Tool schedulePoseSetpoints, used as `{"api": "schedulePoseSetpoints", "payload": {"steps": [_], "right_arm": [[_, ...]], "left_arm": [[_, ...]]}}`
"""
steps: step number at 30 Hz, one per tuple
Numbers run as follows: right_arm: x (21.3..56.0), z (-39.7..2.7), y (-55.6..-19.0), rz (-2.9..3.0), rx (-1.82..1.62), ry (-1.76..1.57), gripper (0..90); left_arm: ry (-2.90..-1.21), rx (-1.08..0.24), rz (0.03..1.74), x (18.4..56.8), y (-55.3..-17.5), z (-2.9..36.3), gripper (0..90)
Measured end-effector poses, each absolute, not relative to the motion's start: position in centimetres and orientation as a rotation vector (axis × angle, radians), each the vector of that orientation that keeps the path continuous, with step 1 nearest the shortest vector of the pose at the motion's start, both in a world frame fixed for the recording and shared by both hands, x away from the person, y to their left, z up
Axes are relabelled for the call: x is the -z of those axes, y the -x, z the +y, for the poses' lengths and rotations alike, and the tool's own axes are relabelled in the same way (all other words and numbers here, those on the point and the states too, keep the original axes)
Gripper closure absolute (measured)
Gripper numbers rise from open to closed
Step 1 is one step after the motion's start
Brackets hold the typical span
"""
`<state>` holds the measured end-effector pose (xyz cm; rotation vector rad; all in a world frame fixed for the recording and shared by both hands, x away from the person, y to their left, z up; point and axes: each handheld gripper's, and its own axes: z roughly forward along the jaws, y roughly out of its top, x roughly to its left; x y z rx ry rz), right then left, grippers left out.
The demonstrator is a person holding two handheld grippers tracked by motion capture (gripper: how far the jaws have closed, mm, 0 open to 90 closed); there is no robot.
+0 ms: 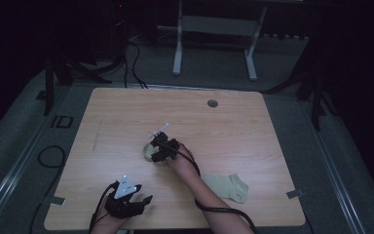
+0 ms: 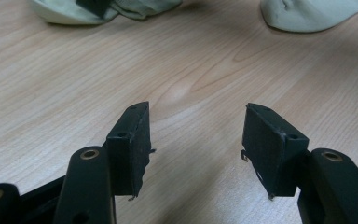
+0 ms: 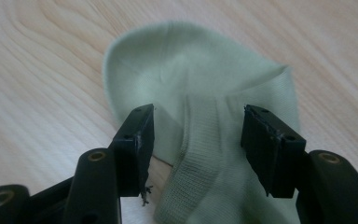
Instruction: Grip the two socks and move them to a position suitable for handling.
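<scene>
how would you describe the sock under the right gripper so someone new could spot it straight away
Start at the wooden table and look near its middle, where the right gripper is reaching. The pale green sock lies folded under that gripper's open jaws. A second sock of the same colour lies flat by the near right edge, with no gripper over it.

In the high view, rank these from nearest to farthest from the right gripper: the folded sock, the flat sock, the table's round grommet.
From the right gripper:
1. Folded sock, directly beneath its jaws, mid-table.
2. Flat sock, toward the table's near right edge.
3. Round grommet, near the far edge.
</scene>
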<state>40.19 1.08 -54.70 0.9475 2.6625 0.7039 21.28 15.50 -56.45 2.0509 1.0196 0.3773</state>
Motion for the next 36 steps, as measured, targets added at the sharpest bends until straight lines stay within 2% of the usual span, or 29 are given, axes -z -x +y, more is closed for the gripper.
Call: {"api": "schedulePoseSetpoints", "payload": {"steps": [3,5,6,7,9,10,16,25,31,36], "right_arm": [[54.7,1.0,-40.2,2.644,-0.706,-0.948,49.4],[54.7,0.9,-40.1,2.638,-0.715,-0.939,58.7],[54.7,0.9,-40.1,2.638,-0.715,-0.939,58.7],[54.7,0.8,-40.0,2.627,-0.715,-0.938,69.3],[54.7,0.8,-40.0,2.613,-0.703,-0.935,79.7],[54.7,0.7,-40.1,2.606,-0.701,-0.935,80.9],[53.9,-0.3,-40.2,2.594,-0.729,-0.962,83.1],[50.1,-3.5,-40.4,2.550,-0.734,-0.933,83.0],[47.3,-8.6,-40.8,2.475,-0.735,-0.999,83.0],[46.5,-11.6,-40.8,2.447,-0.704,-1.021,83.0]], "left_arm": [[-2.057,-0.380,1.021,56.5,-21.2,15.5,41.6],[-2.059,-0.383,1.023,56.6,-21.2,15.4,41.6],[-2.059,-0.383,1.023,56.6,-21.2,15.4,41.6],[-2.059,-0.386,1.025,56.6,-21.2,15.4,41.6],[-2.060,-0.386,1.024,56.6,-21.2,15.4,41.6],[-2.060,-0.386,1.024,56.6,-21.2,15.4,41.6],[-2.063,-0.383,1.029,56.8,-21.3,15.5,41.6],[-2.053,-0.369,1.000,56.7,-21.3,15.5,41.5],[-2.055,-0.369,0.999,56.8,-21.3,15.5,41.6],[-2.040,-0.368,0.974,56.6,-21.3,15.7,40.9]]}}
